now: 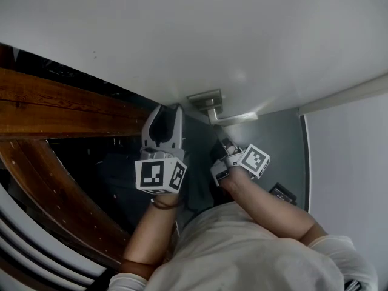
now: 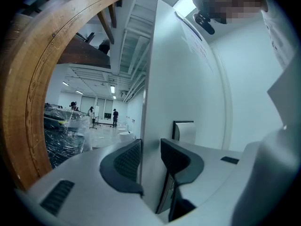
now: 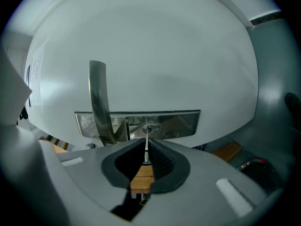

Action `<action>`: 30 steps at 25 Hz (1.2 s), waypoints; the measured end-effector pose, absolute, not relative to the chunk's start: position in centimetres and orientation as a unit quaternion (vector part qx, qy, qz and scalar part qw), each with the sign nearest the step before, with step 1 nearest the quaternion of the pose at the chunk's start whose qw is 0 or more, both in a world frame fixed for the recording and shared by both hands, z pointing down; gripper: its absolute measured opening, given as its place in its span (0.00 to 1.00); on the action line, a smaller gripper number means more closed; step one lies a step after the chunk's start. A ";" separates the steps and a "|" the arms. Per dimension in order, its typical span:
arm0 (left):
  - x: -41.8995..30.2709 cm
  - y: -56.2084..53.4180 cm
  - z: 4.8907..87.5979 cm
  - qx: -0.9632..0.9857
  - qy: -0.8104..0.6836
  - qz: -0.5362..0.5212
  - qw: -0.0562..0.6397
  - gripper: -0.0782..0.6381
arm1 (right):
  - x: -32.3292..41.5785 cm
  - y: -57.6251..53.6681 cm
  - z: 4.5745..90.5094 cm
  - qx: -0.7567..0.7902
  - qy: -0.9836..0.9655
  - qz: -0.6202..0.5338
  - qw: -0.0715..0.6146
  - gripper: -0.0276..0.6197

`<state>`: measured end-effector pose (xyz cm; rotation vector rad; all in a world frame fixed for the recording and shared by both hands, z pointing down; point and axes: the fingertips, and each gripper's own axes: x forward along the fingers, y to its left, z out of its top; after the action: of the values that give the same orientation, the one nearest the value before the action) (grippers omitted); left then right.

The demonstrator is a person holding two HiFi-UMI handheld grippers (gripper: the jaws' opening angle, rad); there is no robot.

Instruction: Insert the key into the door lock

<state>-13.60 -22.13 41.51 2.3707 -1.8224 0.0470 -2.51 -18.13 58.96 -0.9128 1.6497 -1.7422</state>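
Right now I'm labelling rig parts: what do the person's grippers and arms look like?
Both the left gripper and right gripper are pale grey plastic with dark ribbed pads, each carrying a white cube of black square markers. The person wears a light short-sleeved shirt and a dark band on the left wrist.

Curved wooden beam (image 2: 28,79) ran up the left side, with a big open hall behind it: pale floor (image 2: 106,131), ceiling strip lights (image 2: 112,88) on, bright windows (image 2: 101,108) at the far end. Plastic-wrapped stack (image 2: 63,131) sat near the beam. A few people (image 2: 114,117) stood well back.
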 end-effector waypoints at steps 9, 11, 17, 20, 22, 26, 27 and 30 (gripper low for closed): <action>-13.7 -22.3 41.4 0.791 -0.608 0.011 0.075 0.29 | -3.3 -18.7 59.2 -0.339 0.616 -0.647 0.296 0.07; -13.7 -22.3 41.4 0.791 -0.607 0.012 0.074 0.29 | -3.2 -18.7 59.2 -0.341 0.606 -0.650 0.307 0.07; -13.7 -22.3 41.5 0.791 -0.607 0.011 0.074 0.29 | -3.4 -19.2 59.4 -0.348 0.629 -0.629 0.297 0.07; -13.8 -22.3 41.6 0.790 -0.609 0.011 0.072 0.29 | -3.5 -20.4 59.4 -0.345 0.634 -0.631 0.285 0.07; -13.7 -22.3 41.6 0.790 -0.609 0.011 0.071 0.29 | -3.7 -20.7 59.1 -0.338 0.643 -0.625 0.285 0.07; -13.8 -22.3 41.6 0.789 -0.610 0.008 0.074 0.29 | -3.8 -20.7 59.2 -0.335 0.635 -0.628 0.298 0.07; -13.7 -22.3 41.5 0.789 -0.610 0.009 0.076 0.29 | -3.7 -20.6 59.4 -0.334 0.629 -0.632 0.304 0.07; -13.8 -22.2 41.5 0.790 -0.608 0.009 0.078 0.29 | -3.6 -20.8 59.6 -0.329 0.625 -0.634 0.315 0.07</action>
<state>-13.75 -22.24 41.54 2.3663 -1.8192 0.0271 -3.62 -20.76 59.60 -0.8661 1.6470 -1.6718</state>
